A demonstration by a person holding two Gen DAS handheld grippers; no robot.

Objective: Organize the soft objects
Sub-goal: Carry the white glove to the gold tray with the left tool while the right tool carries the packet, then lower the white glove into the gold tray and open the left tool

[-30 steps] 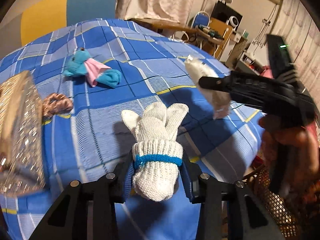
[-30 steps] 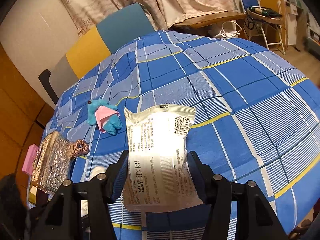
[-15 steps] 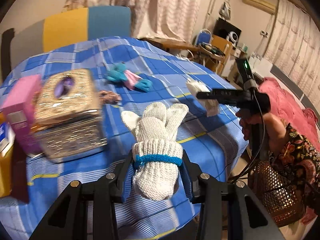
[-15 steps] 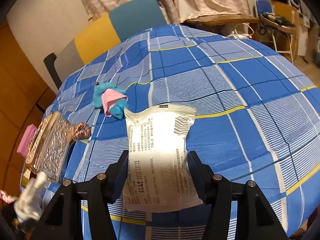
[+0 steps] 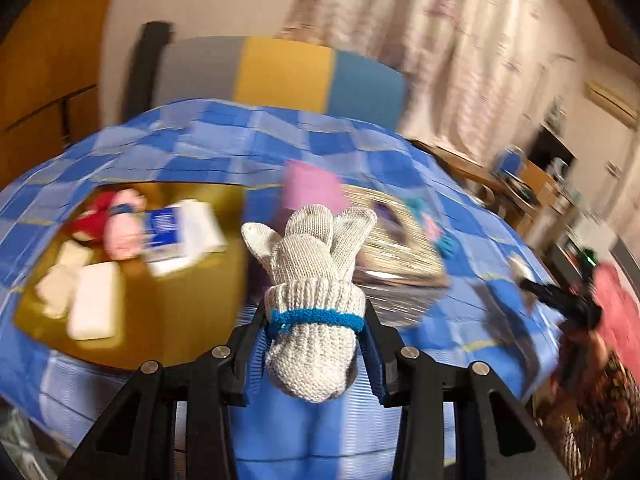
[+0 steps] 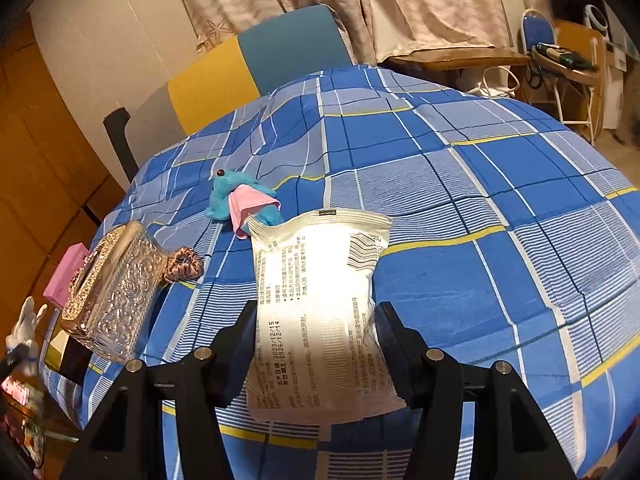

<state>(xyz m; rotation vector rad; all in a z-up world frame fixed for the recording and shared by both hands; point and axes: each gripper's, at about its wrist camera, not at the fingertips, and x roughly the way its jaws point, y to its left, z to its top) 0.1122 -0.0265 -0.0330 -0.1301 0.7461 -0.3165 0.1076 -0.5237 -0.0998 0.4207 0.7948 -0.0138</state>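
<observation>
White knitted glove [image 5: 316, 296] sits clenched in the left tongs [image 5: 314, 344], ahead of them a yellow box [image 5: 132, 280] of soft things, seemingly the drop spot, while the right tongs [image 6: 316, 352] grip a packet [image 6: 316, 312] above the counter [image 6: 500, 208].

The right tool [image 6: 316, 336] clamps a white printed packet [image 6: 320, 304] between its jaws, above the blue checked worktop [image 6: 500, 200]. Ahead and to its left lies a blue and pink plush toy [image 6: 240, 200]; nearer left, a brown scrunchie [image 6: 185, 264] touches an ornate tissue box [image 6: 114, 292].
</observation>
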